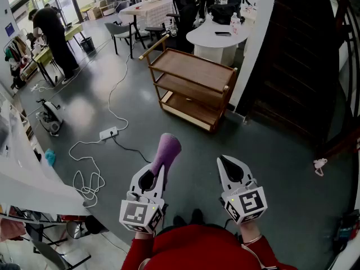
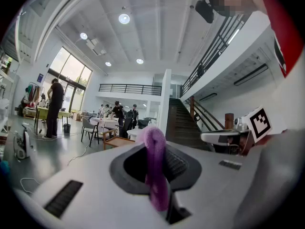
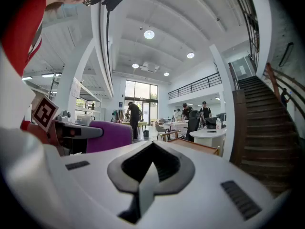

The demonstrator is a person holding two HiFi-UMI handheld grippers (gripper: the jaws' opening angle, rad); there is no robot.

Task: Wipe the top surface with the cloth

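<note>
One purple cloth (image 1: 167, 148) is sticking up from the left gripper (image 1: 161, 172) in the head view, well apart from the wooden cart (image 1: 197, 67). Left gripper view: jaws are pinching it (a tight hold is mattering, whether approaching or leaving the cart's top). Right gripper view: the right gripper (image 3: 148, 175) is sitting closed on nothing.

No legible txt anywhere

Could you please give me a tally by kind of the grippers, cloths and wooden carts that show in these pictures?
Grippers: 2, the left gripper and the right gripper
Cloths: 1, the purple cloth clamped in the left gripper
Carts: 1, the wooden cart with three shelves
Total: 4
</note>
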